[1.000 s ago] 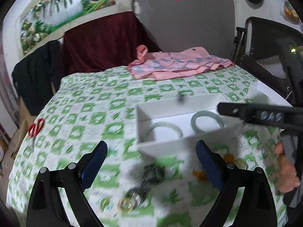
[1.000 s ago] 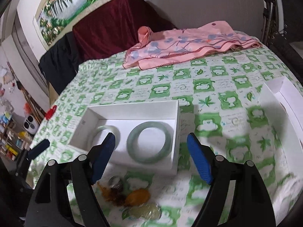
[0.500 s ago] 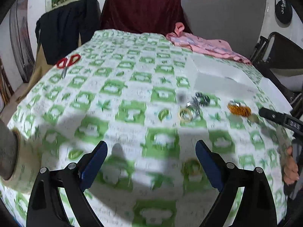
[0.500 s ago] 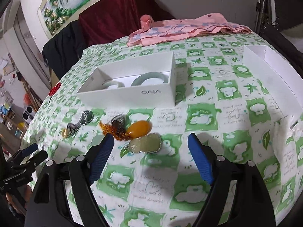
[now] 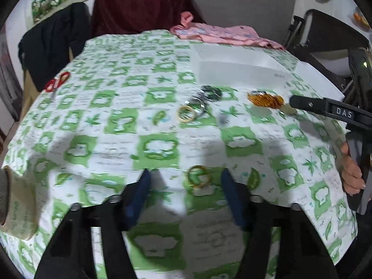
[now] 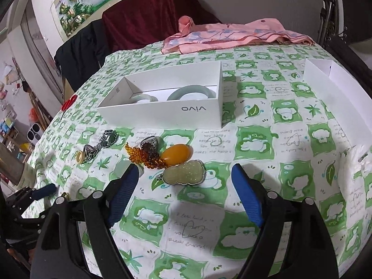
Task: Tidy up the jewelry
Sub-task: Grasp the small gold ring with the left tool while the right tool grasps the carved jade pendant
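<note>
The left gripper (image 5: 184,183) stood open and empty, and a small gold ring (image 5: 197,179) lay flat on the tablecloth (image 5: 116,144) between its fingertips, nearer the right one. The right gripper (image 6: 186,186), also open and empty, hovered just before the pale jade pendant (image 6: 184,172). The white box (image 6: 162,109) lay farther ahead.
</note>
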Demonstrator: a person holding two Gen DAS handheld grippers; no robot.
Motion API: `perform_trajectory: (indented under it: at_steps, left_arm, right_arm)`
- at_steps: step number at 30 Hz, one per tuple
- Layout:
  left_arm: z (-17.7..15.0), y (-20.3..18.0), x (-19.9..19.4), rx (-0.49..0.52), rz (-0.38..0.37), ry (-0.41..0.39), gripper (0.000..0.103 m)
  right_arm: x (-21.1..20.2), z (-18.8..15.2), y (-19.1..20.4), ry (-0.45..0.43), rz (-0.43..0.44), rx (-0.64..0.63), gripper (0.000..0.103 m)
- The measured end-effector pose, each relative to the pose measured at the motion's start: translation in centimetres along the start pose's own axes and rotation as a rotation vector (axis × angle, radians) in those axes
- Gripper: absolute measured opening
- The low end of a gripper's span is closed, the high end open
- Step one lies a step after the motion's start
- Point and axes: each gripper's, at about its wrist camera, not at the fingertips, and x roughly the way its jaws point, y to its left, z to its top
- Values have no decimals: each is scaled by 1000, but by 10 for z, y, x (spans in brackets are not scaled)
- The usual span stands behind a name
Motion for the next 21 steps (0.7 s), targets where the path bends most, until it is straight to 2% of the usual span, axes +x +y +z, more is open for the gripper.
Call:
perform_trajectory:
  at_steps: [3, 5, 6, 7, 12, 15, 21]
  left_arm:
    - [2, -5, 3, 23, 8, -6, 47]
    - [2, -8, 3, 33, 3, -11, 27]
    - [2, -9, 3, 30, -3, -11, 21]
    - [2, -9, 3, 25, -7, -13, 21]
    - [9, -3, -1, -11, -34, -35, 21]
    - [18, -1, -2, -19, -35, -49, 21]
    - [38, -1, 3, -23, -52, -67, 21]
  right_arm:
    - [0, 0, 0, -2, 1, -1, 78]
    - [-2, 1, -1, -7, 3, -3, 78]
    - [-3, 1, 0, -11, 3, -6, 78]
    - [-4, 1, 0, -15, 5, -10, 77]
    - [-3, -3, 8, 2, 9, -52, 61]
    - [-2, -5, 12, 13, -6, -84, 55]
    - [1, -10, 10, 31, -34, -97, 53]
